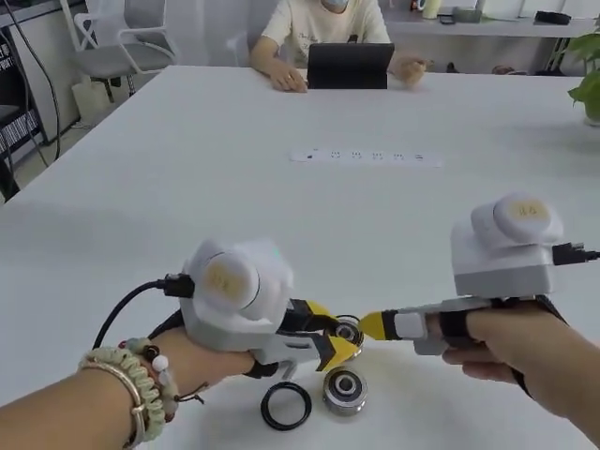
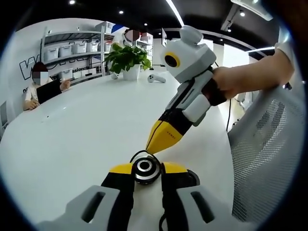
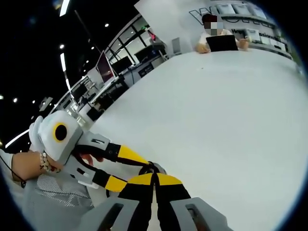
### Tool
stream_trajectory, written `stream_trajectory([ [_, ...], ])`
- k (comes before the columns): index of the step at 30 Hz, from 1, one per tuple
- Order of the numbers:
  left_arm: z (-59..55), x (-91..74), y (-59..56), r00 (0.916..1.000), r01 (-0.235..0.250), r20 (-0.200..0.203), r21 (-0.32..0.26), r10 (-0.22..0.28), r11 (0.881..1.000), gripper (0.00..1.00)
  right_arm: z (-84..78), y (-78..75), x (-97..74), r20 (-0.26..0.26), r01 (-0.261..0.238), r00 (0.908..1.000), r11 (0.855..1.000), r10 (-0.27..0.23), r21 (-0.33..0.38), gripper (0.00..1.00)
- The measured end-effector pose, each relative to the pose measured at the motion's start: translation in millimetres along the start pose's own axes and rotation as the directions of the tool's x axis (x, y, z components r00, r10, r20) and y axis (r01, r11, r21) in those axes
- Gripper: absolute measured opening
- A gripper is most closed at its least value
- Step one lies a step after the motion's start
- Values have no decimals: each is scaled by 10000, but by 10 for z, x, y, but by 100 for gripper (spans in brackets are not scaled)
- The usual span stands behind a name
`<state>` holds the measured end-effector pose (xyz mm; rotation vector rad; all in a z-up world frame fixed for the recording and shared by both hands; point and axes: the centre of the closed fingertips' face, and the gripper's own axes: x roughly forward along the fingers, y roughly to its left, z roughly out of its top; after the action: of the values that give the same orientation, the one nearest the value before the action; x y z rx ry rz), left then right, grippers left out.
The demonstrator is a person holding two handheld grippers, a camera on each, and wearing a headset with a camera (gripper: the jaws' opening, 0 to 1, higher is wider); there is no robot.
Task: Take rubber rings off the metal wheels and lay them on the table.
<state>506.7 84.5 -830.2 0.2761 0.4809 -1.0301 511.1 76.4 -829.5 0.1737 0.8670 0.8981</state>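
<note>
step: peeling rubber ring off metal wheel | left claw: clamped on that wheel | right claw: jaws together, pinching ring's lifted edge just ahead of left claw | below left claw: loose ring, second wheel on bench | next: probably steady pull away, wheel gripped firm

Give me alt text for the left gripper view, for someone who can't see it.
The left gripper clamps a metal wheel over a white table, while the right gripper, coming in from the upper right, pinches the wheel's black rubber ring. A potted plant stands at the table's far side.
</note>
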Motion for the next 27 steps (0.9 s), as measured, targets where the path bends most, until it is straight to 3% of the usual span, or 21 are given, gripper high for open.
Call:
stream_trajectory([
  [4, 83, -35, -25, 9998, 163, 107, -49, -163, 9999, 24, 3, 9, -9, 20, 21, 10000, 10000, -21, -32, 0],
  [8, 134, -78, -39, 9998, 167, -66, 859, -162, 9962, 26, -5, 9, -19, -20, 106, 9999, 9998, -106, -185, 0],
  [10, 186, -108, -53, 9998, 218, 17, 833, -221, 9963, 28, 4, 24, -25, 17, 77, 10000, 9998, -76, -180, 0],
  [13, 289, -136, -109, 9976, 584, 345, 353, -596, 9977, 36, 8, 35, -29, 22, 113, 9999, 9996, -112, -269, 0],
  [18, 425, -226, -113, 9969, 672, 363, 610, -695, 9959, 40, 21, 71, -31, -2, 95, 10000, 9988, -95, -482, 0],
  [22, 627, -331, -115, 9926, 775, 920, 277, -797, 9966, 42, 37, 80, -40, 10, 74, 10000, 9981, -73, -606, 0],
  [27, 739, -539, -140, 9924, 667, 981, 829, -747, 9943, 44, 63, 74, -45, 51, 14, 10000, 9980, -11, -640, 0],
])
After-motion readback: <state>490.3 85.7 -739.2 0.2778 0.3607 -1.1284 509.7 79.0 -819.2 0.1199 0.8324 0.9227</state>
